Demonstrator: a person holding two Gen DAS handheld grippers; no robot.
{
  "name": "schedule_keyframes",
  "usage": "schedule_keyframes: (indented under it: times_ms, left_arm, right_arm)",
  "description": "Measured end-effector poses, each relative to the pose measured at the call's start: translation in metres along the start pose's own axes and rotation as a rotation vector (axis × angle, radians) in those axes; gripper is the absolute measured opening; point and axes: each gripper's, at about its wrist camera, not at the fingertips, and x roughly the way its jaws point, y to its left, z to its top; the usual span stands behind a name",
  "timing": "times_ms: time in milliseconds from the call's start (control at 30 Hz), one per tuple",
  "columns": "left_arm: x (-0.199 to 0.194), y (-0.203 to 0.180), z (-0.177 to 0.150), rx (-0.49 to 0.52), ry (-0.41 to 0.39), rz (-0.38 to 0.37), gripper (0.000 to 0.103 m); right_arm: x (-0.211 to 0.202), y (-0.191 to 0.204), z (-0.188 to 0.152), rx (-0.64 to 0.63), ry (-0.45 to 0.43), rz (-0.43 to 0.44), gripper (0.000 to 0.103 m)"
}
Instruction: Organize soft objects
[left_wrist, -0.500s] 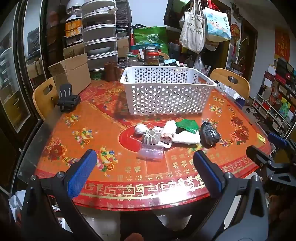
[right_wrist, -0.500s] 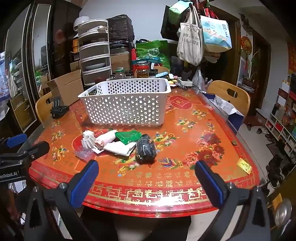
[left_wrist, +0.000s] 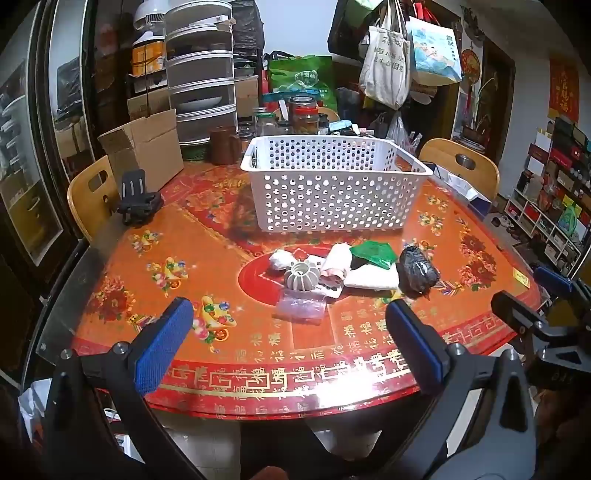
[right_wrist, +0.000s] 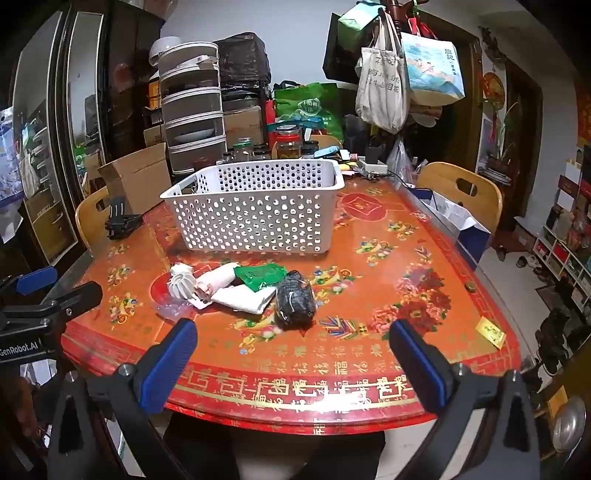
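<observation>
The round table (left_wrist: 155, 229), under a red-orange cloth printed with gold Chinese characters along its rim, fills the space ahead of both grippers. On it, beyond the cluster of soft things, stands the white perforated basket (left_wrist: 332, 192); what it holds cannot be made out. Ahead of the left gripper (left_wrist: 288, 345), whose blue-padded jaws stand wide apart and hold nothing, lie the soft objects in a loose heap: a folded white cloth (left_wrist: 371, 277), a black crumpled bag (left_wrist: 417, 271) at the heap's right end, a green bag (left_wrist: 373, 253) touching the cloth's far edge, a pale rolled cloth (left_wrist: 336, 264), a clear purple-tinted pouch (left_wrist: 301, 306) nearest the gripper, a grey ribbed pumpkin-shaped piece (left_wrist: 301, 275) and a small white wad (left_wrist: 280, 258). The right gripper (right_wrist: 291, 363) is likewise released and empty, the black bag just ahead of its left finger. In the right wrist view the other gripper's body reads "GenRobot.AI". Tote bags (right_wrist: 380, 88) with Chinese print hang behind.
</observation>
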Motion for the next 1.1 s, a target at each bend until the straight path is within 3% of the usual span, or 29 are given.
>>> schedule_keyframes:
  times_ms: [1100]
  left_arm:
    - [-0.0074, -0.0030, 0.0002, -0.006, -0.007, -0.003, 0.103]
  right_arm:
    - [-0.0020, -0.0078, -0.0033, 0.008, -0.012, 0.016, 0.103]
